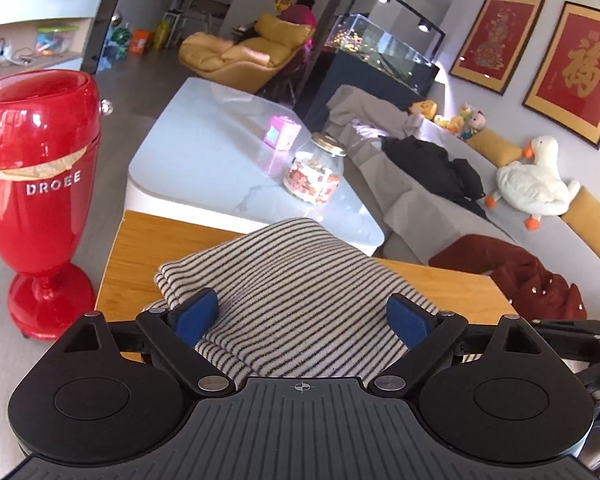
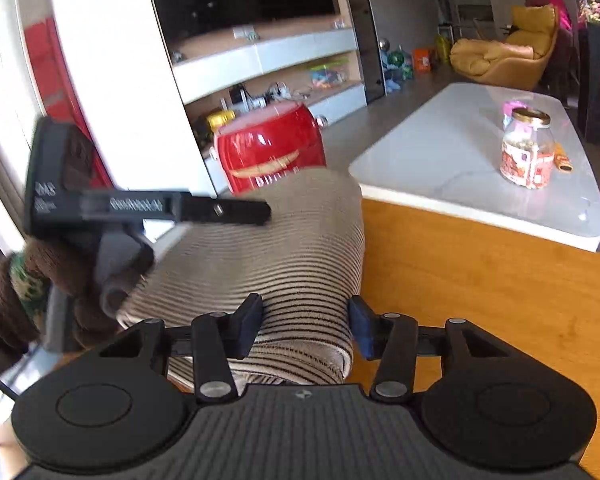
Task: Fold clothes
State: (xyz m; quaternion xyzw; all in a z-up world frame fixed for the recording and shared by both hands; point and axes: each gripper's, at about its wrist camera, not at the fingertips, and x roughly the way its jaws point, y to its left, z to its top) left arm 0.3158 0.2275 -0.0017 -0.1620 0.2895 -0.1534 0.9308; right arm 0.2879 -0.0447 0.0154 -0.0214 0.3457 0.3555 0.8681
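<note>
A black-and-white striped garment lies folded on the wooden table. My left gripper stands open over its near part, the blue pads wide apart and pressing on nothing. In the right wrist view the striped garment is a thick folded bundle. My right gripper has its jaws closed against the bundle's right-hand fold, one finger on each side. The left gripper, blurred and held by a brown-gloved hand, reaches over the cloth's far left part.
A red goblet-shaped vase stands at the table's left edge. Beyond is a white marble table with a glass jar. A dark red garment and a black one lie on the grey sofa to the right.
</note>
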